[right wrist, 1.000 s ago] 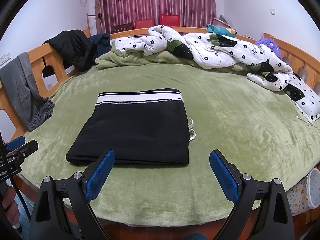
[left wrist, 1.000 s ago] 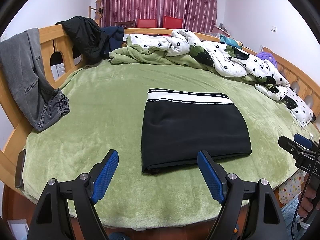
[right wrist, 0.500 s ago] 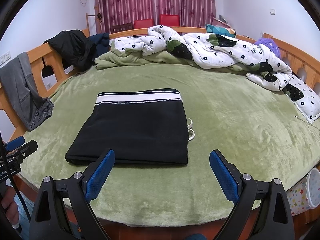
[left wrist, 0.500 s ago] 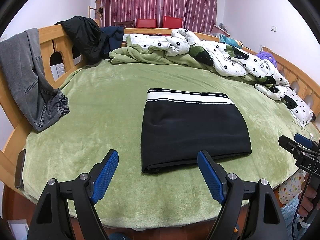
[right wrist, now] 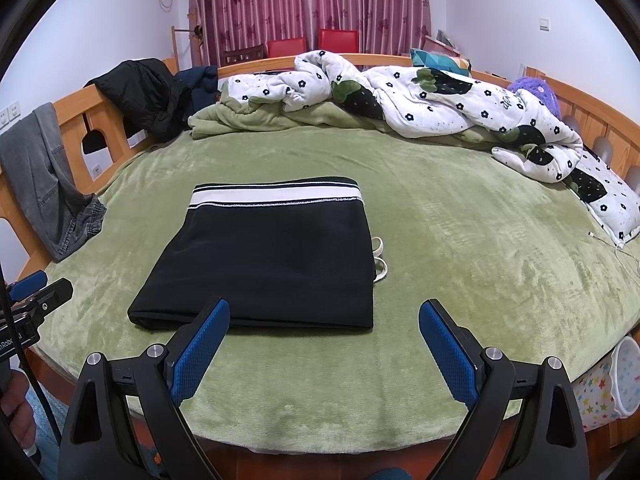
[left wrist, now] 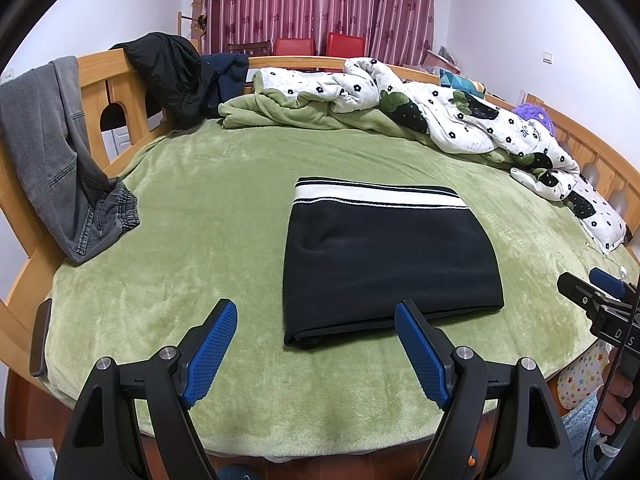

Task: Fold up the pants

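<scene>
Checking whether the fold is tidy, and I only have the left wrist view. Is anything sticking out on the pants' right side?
Observer: Yes. White drawstring loops poke out from under the right edge of the folded black pants.
Operator: Is the right gripper holding anything?
Observer: No. The right gripper is open and empty, above the front edge of the green bed.

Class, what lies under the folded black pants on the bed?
The folded black pants rest on the green plush blanket. White drawstring loops peek from their right edge; anything else underneath is covered.
</scene>
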Demonstrator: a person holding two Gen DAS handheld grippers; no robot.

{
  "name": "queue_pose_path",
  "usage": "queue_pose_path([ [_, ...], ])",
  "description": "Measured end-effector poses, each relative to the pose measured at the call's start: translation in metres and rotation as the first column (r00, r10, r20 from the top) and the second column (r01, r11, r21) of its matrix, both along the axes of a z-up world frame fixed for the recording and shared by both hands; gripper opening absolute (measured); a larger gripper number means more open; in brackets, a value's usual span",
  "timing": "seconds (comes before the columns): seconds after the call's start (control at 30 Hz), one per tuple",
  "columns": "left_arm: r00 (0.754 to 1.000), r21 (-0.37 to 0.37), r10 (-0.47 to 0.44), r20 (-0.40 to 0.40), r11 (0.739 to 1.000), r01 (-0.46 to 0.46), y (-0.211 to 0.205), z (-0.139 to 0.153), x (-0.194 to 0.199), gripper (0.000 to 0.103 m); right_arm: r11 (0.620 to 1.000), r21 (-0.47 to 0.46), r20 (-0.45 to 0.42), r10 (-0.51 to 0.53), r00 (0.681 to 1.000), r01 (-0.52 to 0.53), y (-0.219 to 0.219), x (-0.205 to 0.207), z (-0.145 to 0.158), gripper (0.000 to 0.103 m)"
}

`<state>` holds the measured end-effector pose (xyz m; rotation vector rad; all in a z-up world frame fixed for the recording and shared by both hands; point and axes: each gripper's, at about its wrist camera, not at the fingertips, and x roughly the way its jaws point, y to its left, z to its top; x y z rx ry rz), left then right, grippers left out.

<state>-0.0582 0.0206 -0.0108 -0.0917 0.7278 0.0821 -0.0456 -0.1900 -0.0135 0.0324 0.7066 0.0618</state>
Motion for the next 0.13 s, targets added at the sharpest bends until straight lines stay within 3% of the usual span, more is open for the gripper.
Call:
queue_pose_path([
  [0.13, 1.0, -0.003, -0.007, 0.001, 1.0, 0.007, 0.0005, 0.0007, 0.001, 0.08, 1.0, -0.002, 0.0, 0.0, 1.0, 0.0, -0.0078, 0.0, 0.0009, 0.095],
])
